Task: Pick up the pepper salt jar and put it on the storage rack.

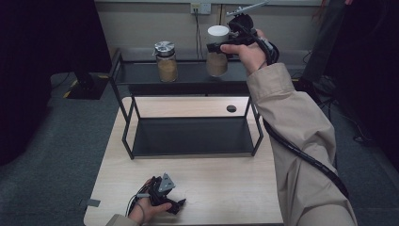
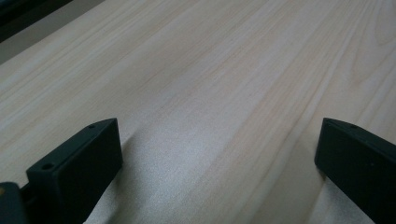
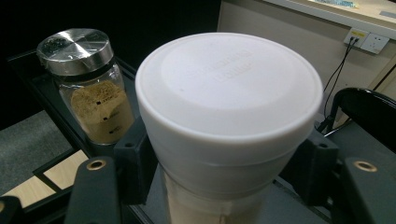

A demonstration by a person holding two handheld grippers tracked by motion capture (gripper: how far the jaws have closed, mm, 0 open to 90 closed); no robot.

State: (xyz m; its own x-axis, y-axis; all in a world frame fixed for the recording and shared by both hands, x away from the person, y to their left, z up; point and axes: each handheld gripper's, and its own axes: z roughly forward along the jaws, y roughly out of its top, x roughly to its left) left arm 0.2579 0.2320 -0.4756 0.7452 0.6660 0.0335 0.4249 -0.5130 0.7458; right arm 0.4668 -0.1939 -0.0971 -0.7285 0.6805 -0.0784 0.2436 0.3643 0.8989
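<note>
Right gripper (image 1: 217, 47) fingers clamp the white-lidded jar (image 1: 217, 57) just under its lid at the shelf's (image 1: 141, 74) top tier, beside the steel-lidded jar (image 1: 166, 61); left gripper (image 1: 178, 205) rests spread, empty, on the worktop (image 1: 226, 183).

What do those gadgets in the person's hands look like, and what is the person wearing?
Both are black handheld tools with two blocky black fingers. The left gripper carries a grey three-cornered plate on top and thin wires at its back. The right gripper trails a thick black ribbed cable along the arm. The sleeves are beige, like a loose jacket.
</note>
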